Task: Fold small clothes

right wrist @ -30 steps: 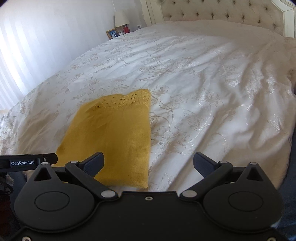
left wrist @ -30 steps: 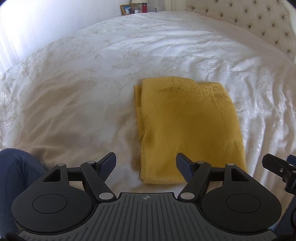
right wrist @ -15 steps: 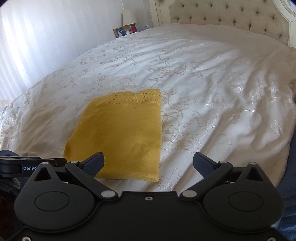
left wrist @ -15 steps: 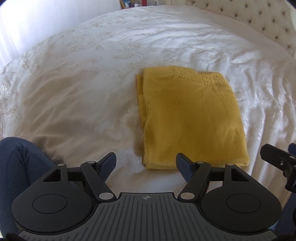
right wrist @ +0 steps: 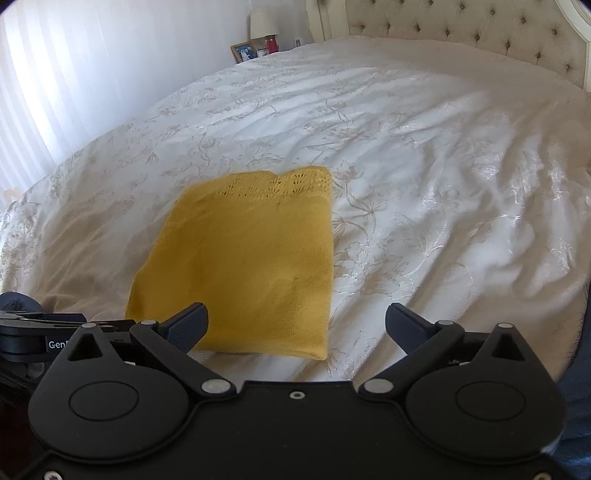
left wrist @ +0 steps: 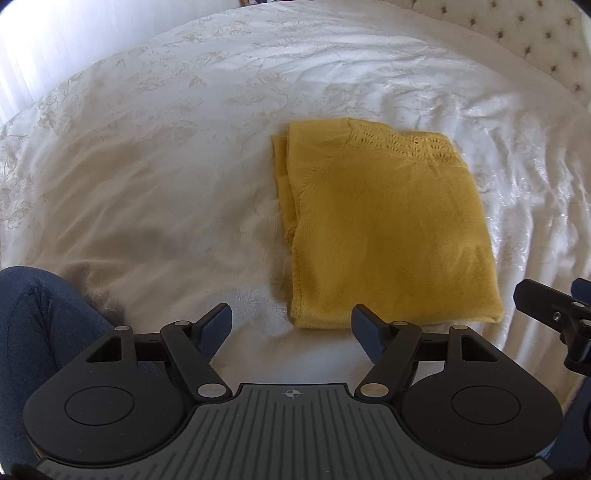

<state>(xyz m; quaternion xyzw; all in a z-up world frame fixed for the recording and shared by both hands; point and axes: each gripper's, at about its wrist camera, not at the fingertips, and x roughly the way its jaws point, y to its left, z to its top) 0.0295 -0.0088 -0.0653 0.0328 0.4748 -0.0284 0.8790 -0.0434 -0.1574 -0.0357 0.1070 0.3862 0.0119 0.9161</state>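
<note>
A yellow knit garment (left wrist: 384, 229) lies folded into a neat rectangle on the white bedspread (left wrist: 166, 166), its lace-patterned edge on the far side. It also shows in the right wrist view (right wrist: 243, 262). My left gripper (left wrist: 291, 325) is open and empty, held just short of the garment's near edge, not touching it. My right gripper (right wrist: 297, 325) is open and empty, near the garment's near right corner and above the bedspread (right wrist: 424, 184). The right gripper's body shows at the right edge of the left wrist view (left wrist: 554, 314).
A tufted headboard (right wrist: 461, 33) stands at the far end of the bed. A nightstand with a lamp (right wrist: 263, 20), a picture frame (right wrist: 244, 51) and a red candle (right wrist: 272, 45) is at the far left. A leg in blue trousers (left wrist: 33, 325) is at the lower left.
Both grippers have drawn back from the garment and risen a little. The garment lies unmoved and now sits farther ahead in both views. Both jaws stay open.
</note>
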